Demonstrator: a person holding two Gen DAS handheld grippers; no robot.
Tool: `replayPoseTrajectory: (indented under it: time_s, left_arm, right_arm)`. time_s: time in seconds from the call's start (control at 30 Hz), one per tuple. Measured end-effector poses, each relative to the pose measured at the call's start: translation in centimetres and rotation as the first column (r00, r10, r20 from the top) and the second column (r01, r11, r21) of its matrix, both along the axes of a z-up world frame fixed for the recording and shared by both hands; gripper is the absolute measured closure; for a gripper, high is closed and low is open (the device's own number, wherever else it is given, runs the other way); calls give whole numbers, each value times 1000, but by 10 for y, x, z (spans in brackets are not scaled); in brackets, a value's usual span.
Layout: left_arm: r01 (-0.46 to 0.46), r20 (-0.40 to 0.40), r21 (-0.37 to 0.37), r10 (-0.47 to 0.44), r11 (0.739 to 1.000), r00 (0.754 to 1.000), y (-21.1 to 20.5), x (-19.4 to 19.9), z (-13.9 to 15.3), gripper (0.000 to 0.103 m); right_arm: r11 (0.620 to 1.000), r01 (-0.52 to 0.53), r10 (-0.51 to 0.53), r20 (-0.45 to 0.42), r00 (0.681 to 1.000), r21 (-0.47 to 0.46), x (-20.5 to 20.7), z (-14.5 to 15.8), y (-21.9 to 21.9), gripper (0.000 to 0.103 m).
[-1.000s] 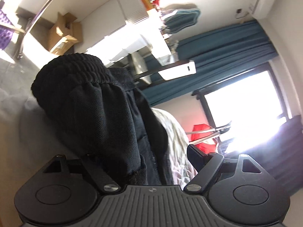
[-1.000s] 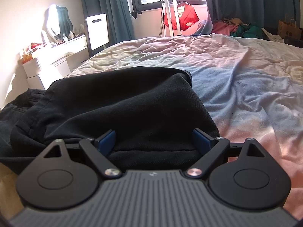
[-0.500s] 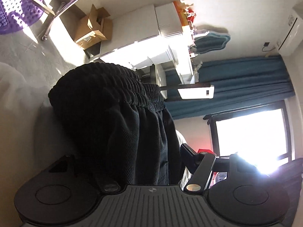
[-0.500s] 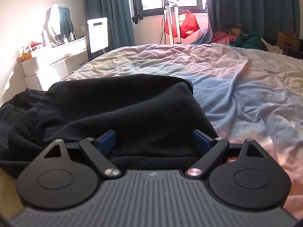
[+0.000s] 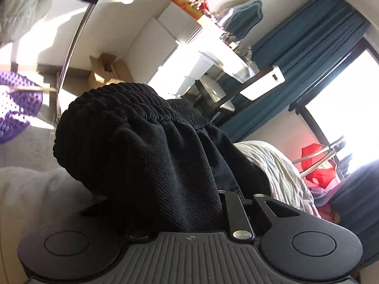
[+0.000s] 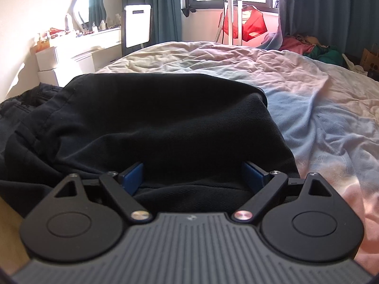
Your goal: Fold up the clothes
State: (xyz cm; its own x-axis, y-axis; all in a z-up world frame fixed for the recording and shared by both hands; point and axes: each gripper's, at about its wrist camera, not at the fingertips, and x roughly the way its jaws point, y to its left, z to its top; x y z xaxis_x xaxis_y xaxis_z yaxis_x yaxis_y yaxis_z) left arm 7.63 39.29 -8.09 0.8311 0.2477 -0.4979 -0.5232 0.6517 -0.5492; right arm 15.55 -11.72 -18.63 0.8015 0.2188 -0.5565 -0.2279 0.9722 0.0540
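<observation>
Black trousers with a ribbed elastic waistband (image 5: pixel 132 108) fill the left wrist view. My left gripper (image 5: pixel 182 203) is shut on the black fabric just below the waistband; its fingertips are buried in the cloth. In the right wrist view the same black trousers (image 6: pixel 151 123) lie folded on the bed. My right gripper (image 6: pixel 195 176) is open, its blue pads (image 6: pixel 132 177) spread on either side of the near folded edge, which lies between them.
The bed has a rumpled pastel cover (image 6: pixel 308 99). A white dresser with clutter (image 6: pixel 78 47) and a mirror stand at the left. A red garment hangs on a stand (image 6: pixel 246 23) by the window. More clothes (image 6: pixel 315 47) lie at the far right.
My left gripper has closed on the trousers near the waistband and its view has swung. My right gripper has barely moved and stays open over the folded edge.
</observation>
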Motion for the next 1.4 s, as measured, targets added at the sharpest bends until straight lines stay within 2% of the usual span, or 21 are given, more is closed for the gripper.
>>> replayPoseTrajectory:
  time_s: [0.07,0.13,0.3,0.37,0.47,0.57,0.63,0.7,0.73,0.77,0.8,0.87,0.93,1.03,1.13,1.17,1.23,1.27,1.3,1.33,1.4]
  left_arm:
    - [18,24,131,-21,991,999,-30,6,30,88]
    - [32,83,263,-56,964,995,-72,6,62,88]
    - [41,218,486,-166,873,962,-188,14,119,89]
    - [68,225,564,-232,823,946,-243,22,131,89]
    - [119,197,679,-336,724,921,-328,35,131,89]
    - [195,103,792,-442,579,891,-405,47,102,88]
    - [271,-9,855,-510,442,860,-450,51,67,87]
    - [374,-157,877,-554,303,818,-482,58,26,85]
    - [445,-238,860,-574,252,784,-493,65,7,84]
    - [511,-307,832,-589,214,747,-499,68,-10,84]
    - [526,-347,833,-580,170,737,-504,67,-23,83]
    - [541,-416,838,-551,77,724,-515,65,-50,80]
    - [542,-433,839,-549,44,715,-513,63,-57,72]
    - [617,-493,786,-588,13,641,-499,58,-47,61]
    - [683,-541,730,-628,-19,560,-466,44,-37,47]
    - [704,-555,710,-640,-31,531,-455,39,-33,45]
    - [719,-550,693,-674,-39,494,-431,28,-26,40]
    - [719,-538,695,-684,-29,492,-421,21,-22,37]
    - [717,-526,697,-693,-18,493,-411,14,-19,22]
    - [714,-513,700,-692,4,507,-402,9,-17,14]
    - [706,-488,706,-687,52,539,-383,1,-13,14]
  right_arm:
    - [1000,5,-5,-1,1000,17,-3,4,-3,13]
    - [999,20,-20,-7,1000,32,-4,9,-8,15]
    - [989,145,-145,-19,989,29,-9,30,-30,15]
    - [977,196,-195,-18,981,85,-11,40,-49,15]
    - [947,277,-281,-3,960,163,-12,53,-83,15]
    - [910,361,-375,31,927,205,-13,61,-116,15]
    - [880,410,-431,40,902,240,-13,62,-136,15]
    - [843,475,-501,46,864,252,-16,62,-152,15]
    - [826,511,-538,62,841,238,-18,63,-157,15]
    - [813,548,-572,100,814,198,-20,65,-157,14]
    - [802,572,-594,137,793,170,-22,67,-158,13]
    - [807,546,-582,147,800,224,-24,68,-164,14]
    - [810,500,-556,128,822,308,-24,66,-169,14]
    - [801,409,-471,38,881,438,-14,55,-174,14]
    - [740,334,-357,-79,931,584,-2,37,-174,14]
    - [716,321,-332,-102,938,620,-1,32,-173,14]
    - [669,297,-280,-139,950,682,1,25,-170,14]
    - [660,286,-258,-147,955,695,2,23,-168,14]
    - [653,280,-242,-156,958,704,2,21,-167,14]
    - [651,283,-238,-165,957,704,1,20,-165,14]
    - [651,287,-222,-185,957,703,0,17,-161,13]
